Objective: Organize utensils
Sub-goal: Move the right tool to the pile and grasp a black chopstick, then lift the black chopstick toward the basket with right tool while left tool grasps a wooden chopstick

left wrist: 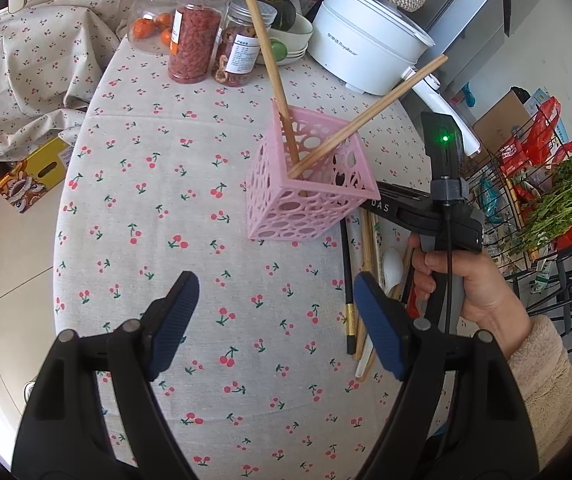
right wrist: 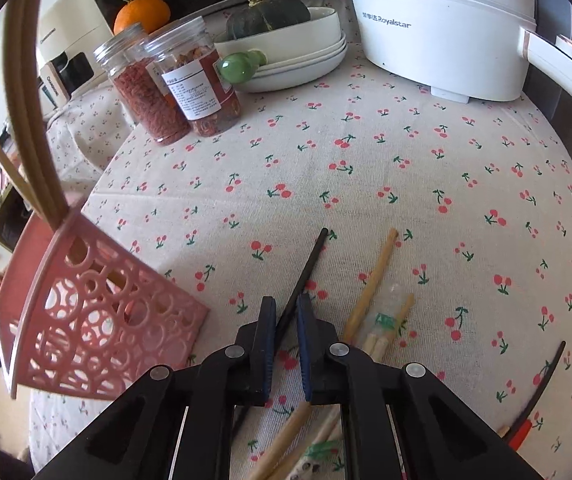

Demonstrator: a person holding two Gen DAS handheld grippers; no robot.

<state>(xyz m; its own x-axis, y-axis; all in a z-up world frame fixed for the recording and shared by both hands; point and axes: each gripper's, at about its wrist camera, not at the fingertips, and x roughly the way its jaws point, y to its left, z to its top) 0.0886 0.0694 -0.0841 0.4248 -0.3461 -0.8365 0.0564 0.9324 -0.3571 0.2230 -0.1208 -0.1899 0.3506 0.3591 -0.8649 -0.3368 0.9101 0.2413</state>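
Lying on the cherry-print tablecloth (right wrist: 406, 168), a black chopstick (right wrist: 306, 272) runs between the pads of the right gripper (right wrist: 286, 312), whose jaws are drawn together on it. Just to its right sit loose wooden chopsticks (right wrist: 370, 286), some in a clear wrapper, and further right another dark chopstick (right wrist: 542, 388) with a red end. To the left of the gripper stands a pink basket (right wrist: 98, 320) with a cut-out circle pattern, and wooden chopsticks (right wrist: 30, 128) already lean out of it.

From the left wrist view, the pink basket (left wrist: 306, 196) stands near the middle of the table with two wooden chopsticks (left wrist: 270, 64) sticking up from it. The left gripper (left wrist: 274, 316) hangs over bare cloth in front of the basket, its jaws wide apart with nothing between them. A hand (left wrist: 466, 280) in a fluffy sleeve grips the right tool's handle beside the utensil pile.

At the back stand two jars (right wrist: 166, 92), a stack of plates (right wrist: 298, 60) holding a dark squash, and a white cooker (right wrist: 442, 32).
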